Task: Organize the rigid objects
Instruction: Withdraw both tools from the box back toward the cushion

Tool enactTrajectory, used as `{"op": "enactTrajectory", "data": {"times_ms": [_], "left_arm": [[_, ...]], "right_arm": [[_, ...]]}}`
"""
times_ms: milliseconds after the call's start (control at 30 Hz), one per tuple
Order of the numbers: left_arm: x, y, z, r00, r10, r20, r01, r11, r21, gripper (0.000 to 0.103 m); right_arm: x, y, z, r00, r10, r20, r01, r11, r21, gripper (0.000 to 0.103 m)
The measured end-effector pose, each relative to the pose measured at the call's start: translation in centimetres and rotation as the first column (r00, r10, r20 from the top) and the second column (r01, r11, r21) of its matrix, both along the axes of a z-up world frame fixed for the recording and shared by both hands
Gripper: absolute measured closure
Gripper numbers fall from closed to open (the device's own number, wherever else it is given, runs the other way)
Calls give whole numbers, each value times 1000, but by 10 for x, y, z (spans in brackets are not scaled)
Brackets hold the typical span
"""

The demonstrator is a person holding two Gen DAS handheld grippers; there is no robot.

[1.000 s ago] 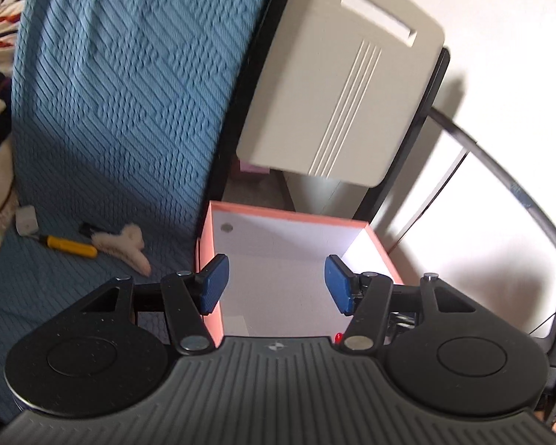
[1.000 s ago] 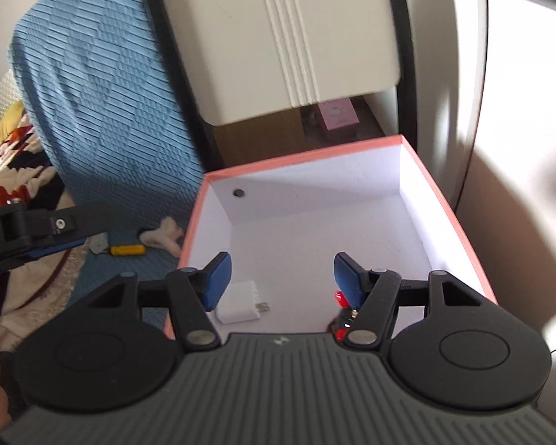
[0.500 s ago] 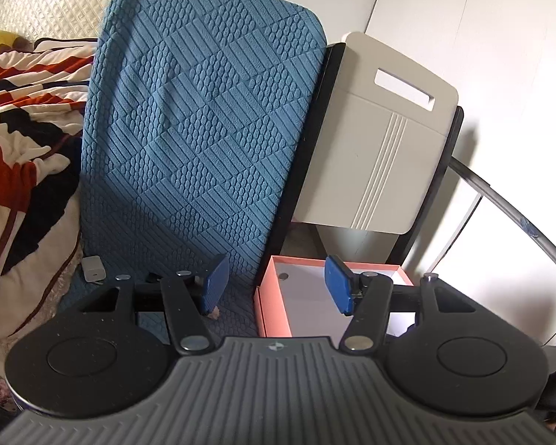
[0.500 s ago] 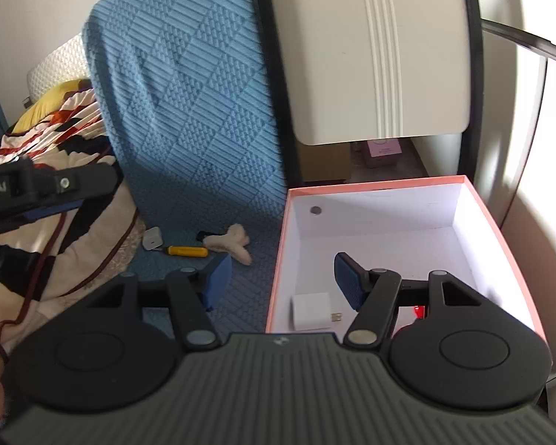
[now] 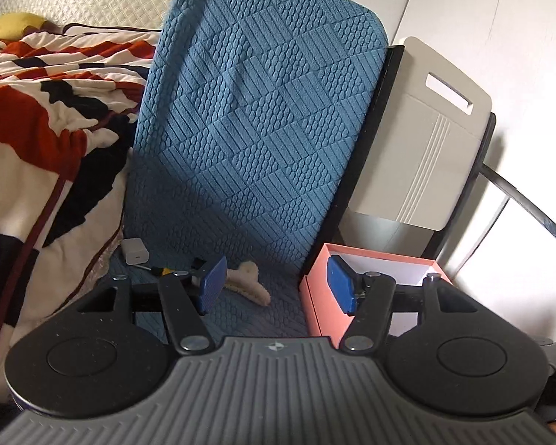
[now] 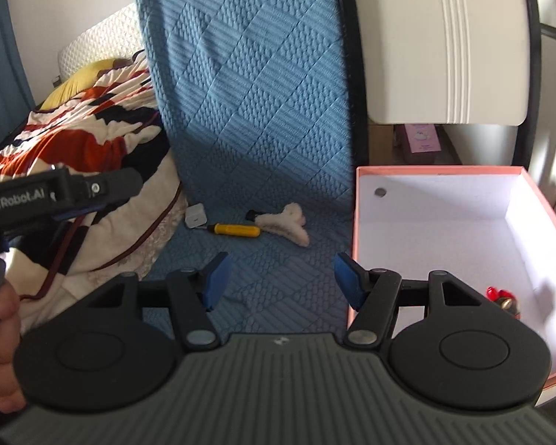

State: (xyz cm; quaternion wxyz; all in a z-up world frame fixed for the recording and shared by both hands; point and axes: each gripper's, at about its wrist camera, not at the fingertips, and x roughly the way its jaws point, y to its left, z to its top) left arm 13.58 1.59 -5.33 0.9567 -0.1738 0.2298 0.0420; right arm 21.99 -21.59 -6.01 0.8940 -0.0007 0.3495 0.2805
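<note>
Fingers (image 6: 218,278) of both grippers apart, empty; screwdriver (image 6: 237,230), fluffy clip (image 6: 289,222), charger (image 6: 196,217) beside pink box (image 6: 356,222).

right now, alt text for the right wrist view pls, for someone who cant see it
The right gripper, jaws open and empty, hovers over a blue textured mat. Ahead on the mat lie a yellow-handled screwdriver, a fluffy cream hair claw and a white charger. To the right, a pink box holds a small red item.
</note>
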Motion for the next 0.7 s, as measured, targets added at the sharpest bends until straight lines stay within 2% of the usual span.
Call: {"op": "enactTrajectory", "data": {"times_ms": [100, 267, 400, 633, 700], "left_arm": [[-2, 1, -9, 1000, 15, -8, -15, 1000, 23, 37], [-4, 12, -28, 999, 37, -25, -37, 999, -12, 37], [-3, 21, -40, 998, 42, -47, -43, 999, -11, 37], [10, 22, -62, 991, 55, -123, -43, 994, 96, 37], [13, 22, -70, 990, 53, -133, -40, 994, 100, 37]], "right_arm": [[-2, 10, -8, 1000, 7, 4, -7, 1000, -12, 39], [-5, 21, -19, 1000, 13, 11, -13, 999, -33, 39], [-6, 29, -30, 1000, 12, 7, -12, 999, -48, 39], [-10, 40, -48, 1000, 10, 0, -10, 998, -65, 39], [-10, 42, -53, 1000, 10, -4, -10, 998, -69, 39]]}}
